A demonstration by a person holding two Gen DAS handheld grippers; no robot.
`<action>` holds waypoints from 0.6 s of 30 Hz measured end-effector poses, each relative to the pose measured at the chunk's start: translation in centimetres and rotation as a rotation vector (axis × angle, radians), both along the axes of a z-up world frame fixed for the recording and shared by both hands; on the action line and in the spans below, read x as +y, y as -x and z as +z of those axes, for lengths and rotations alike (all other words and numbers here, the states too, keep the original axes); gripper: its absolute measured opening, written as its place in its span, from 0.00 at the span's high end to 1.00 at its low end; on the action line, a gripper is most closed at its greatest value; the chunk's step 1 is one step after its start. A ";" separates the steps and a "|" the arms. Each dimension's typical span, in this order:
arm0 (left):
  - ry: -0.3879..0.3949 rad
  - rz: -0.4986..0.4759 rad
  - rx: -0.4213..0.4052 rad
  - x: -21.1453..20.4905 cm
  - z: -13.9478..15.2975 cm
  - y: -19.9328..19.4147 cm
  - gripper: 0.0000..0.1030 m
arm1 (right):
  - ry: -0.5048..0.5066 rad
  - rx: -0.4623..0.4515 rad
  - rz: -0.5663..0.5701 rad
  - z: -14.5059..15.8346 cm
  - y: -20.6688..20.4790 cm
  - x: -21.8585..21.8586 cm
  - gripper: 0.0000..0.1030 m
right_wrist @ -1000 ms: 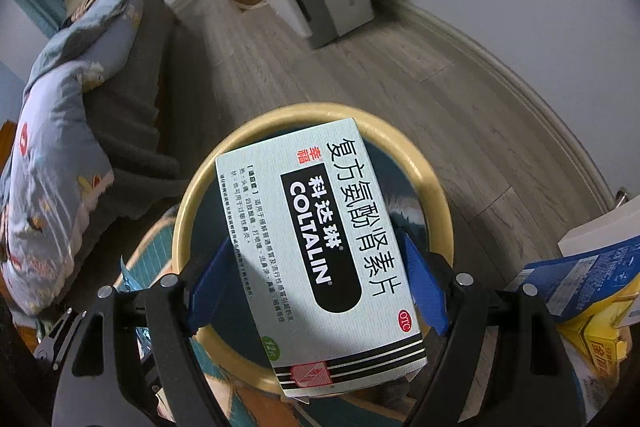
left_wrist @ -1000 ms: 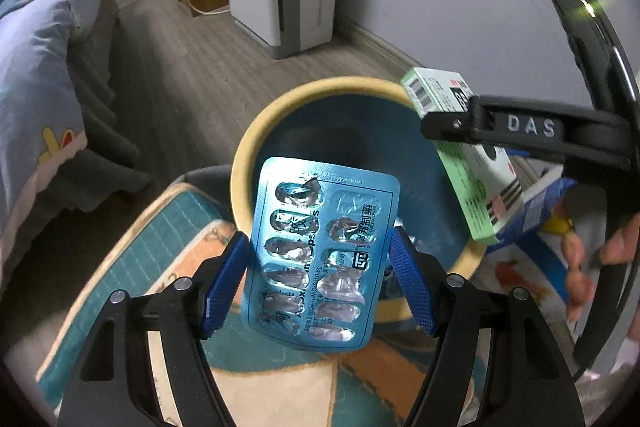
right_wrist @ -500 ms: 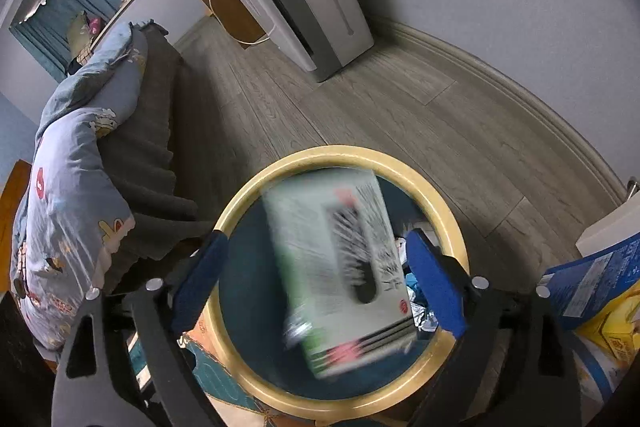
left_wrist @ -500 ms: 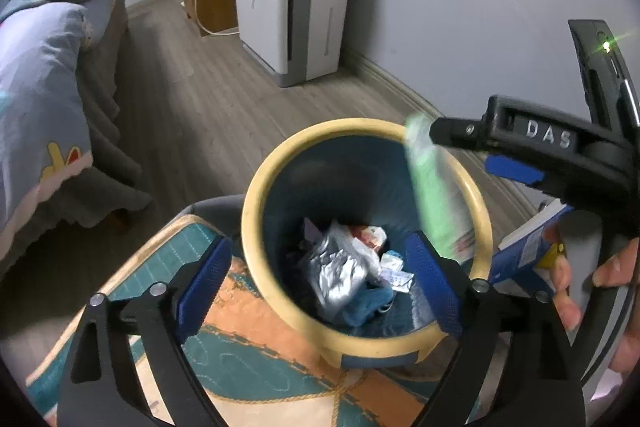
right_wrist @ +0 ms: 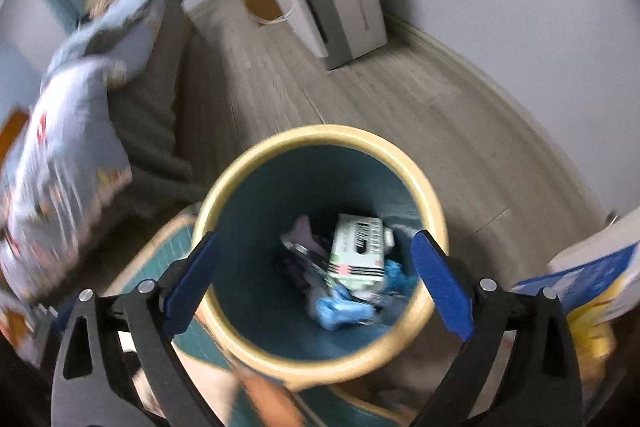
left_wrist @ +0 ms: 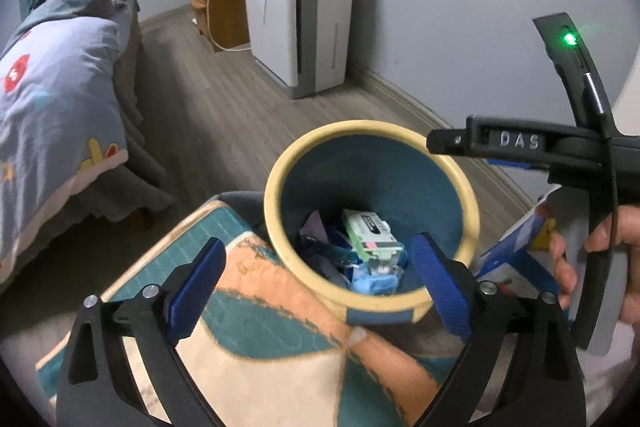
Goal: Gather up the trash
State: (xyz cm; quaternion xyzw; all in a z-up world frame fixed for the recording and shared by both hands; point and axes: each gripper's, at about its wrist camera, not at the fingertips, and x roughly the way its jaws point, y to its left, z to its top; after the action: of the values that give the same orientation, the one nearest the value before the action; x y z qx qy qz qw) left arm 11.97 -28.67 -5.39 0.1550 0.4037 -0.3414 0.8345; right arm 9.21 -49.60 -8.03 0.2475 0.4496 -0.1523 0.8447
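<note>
A round trash bin (left_wrist: 276, 203) with a cream rim and blue inside stands on the floor; it also shows in the right wrist view (right_wrist: 224, 195). A green and white medicine box (left_wrist: 370, 231) lies on top of the trash inside it, also seen from the right wrist (right_wrist: 358, 253). Crumpled blue and silver wrappers (left_wrist: 374, 281) lie beside the box. My left gripper (left_wrist: 318, 285) is open and empty above the bin's near rim. My right gripper (right_wrist: 312, 275) is open and empty above the bin; its body (left_wrist: 516, 143) reaches over the bin's far right rim.
A patterned teal and orange mat (left_wrist: 272, 339) lies under the near side of the bin. A bed with a blue quilt (left_wrist: 52, 115) is at the left. A white air purifier (left_wrist: 300, 11) stands by the wall. Blue and yellow packages (right_wrist: 592, 283) sit at the right.
My left gripper opened and dropped the blue blister pack into the bin. My right gripper opened and the medicine box fell into the bin. Both grippers have pulled back a little.
</note>
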 end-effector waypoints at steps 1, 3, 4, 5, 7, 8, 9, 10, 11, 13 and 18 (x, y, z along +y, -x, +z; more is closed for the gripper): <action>-0.002 -0.003 -0.002 0.2 0.1 0.4 0.08 | 0.025 0.015 0.016 0.4 0.4 0.3 0.07; -0.013 -0.009 -0.014 1.1 0.7 1.8 0.07 | 0.049 0.033 0.041 1.4 1.8 1.0 0.06; -0.014 -0.007 -0.016 1.4 0.8 2.2 0.07 | 0.056 0.036 0.044 1.9 2.4 1.4 0.06; -0.016 -0.003 -0.014 1.8 1.0 2.8 0.06 | 0.064 0.038 0.047 2.5 3.0 1.7 0.06; -0.022 0.016 -0.011 2.8 1.5 3.7 0.06 | 0.090 0.038 0.055 3.8 4.6 2.8 0.06; -0.028 0.024 -0.011 3.3 1.7 4.1 0.05 | 0.099 0.033 0.066 4.3 5.3 3.3 0.06; -0.027 0.030 -0.009 3.8 1.9 4.3 0.05 | 0.115 0.026 0.077 5.0 6.3 3.9 0.06; -0.026 0.043 -0.002 4.5 2.3 4.7 0.05 | 0.133 0.016 0.082 5.6 7.3 4.5 0.06; -0.025 0.052 0.001 5.0 2.6 4.9 0.05 | 0.140 0.007 0.083 6.1 8.0 4.8 0.06; -0.039 0.073 -0.010 5.9 3.4 5.4 0.05 | 0.123 -0.017 0.082 6.9 9.1 5.1 0.06; -0.044 0.154 -0.047 7.8 5.0 6.3 0.05 | 0.087 -0.058 0.046 8.4 11.3 6.1 0.06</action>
State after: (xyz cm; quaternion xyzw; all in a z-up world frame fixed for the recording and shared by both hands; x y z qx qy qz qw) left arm 5.68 -20.92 -0.38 0.1494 0.4023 -0.2635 0.8640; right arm -2.12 -43.45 0.38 0.2045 0.4233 -0.1449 0.8706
